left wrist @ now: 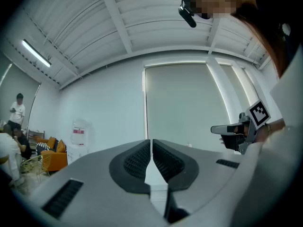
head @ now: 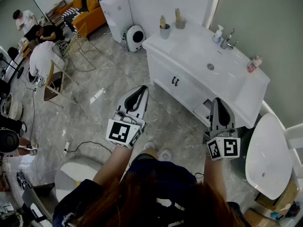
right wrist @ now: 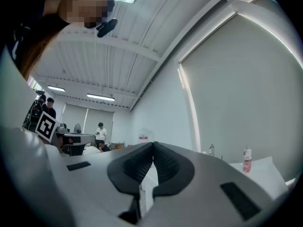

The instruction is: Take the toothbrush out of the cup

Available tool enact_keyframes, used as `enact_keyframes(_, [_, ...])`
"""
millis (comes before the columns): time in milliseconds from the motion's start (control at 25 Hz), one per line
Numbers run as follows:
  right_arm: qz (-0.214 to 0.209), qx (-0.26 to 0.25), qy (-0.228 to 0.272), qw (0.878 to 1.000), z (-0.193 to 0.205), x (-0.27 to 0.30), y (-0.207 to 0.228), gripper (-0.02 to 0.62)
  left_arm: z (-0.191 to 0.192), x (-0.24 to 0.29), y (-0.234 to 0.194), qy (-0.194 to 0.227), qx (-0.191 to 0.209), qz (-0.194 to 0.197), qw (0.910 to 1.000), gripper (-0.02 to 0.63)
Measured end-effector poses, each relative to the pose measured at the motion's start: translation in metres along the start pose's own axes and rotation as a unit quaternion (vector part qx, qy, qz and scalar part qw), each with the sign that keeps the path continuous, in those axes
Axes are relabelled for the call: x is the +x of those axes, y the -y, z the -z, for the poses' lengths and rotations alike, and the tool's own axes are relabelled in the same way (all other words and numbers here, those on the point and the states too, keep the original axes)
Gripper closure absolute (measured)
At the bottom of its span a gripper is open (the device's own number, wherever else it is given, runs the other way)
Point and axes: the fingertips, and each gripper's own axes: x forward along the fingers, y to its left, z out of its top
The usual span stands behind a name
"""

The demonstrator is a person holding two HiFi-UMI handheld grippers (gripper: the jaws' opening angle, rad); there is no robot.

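Vanity edge [head: 189, 79] — near right hand-held gripper [head: 219, 101].

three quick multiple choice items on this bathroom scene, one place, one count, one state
1. Where are the cups? A on the floor B at the vanity top's left end C in the basin
2. How many cups? A one B two C four
3. The left gripper and right gripper are A both shut, empty B holding a toothbrush C wide open
1 B: the head view shows them at that end. 2 B: two show. 3 A: each gripper view shows jaws together, nothing between.
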Motion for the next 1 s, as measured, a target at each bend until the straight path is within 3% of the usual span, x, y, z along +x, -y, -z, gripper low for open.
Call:
enact_keyframes(480, [-0.01,0.048,0.006,0.999,0.003,-0.003,0.004,0.578,-0.004,-0.001,0.0,0.015,0.002,-0.013,0.9998,0.571])
enact_keyframes(600, [-0.02,0.042,-0.009,0.999,0.007,-0.002,0.0,0.47,0.0,0.0,0.004,0.0,-0.006,-0.012,0.9999,0.454])
enact_keyframes(720, [-0.032,0.043,-0.019,0.998,0.011,0.004,-0.002,0.348,0.004,0.004,0.006,-0.009,-0.014,-0.01,0.9998,0.406])
enact_keyframes(1000, [-0.052,0.046,-0.011,0.998,0.015,0.02,-0.002,0.267,0.011,0.015,-0.009,-0.021,-0.019,-0.027,0.9992,0.356])
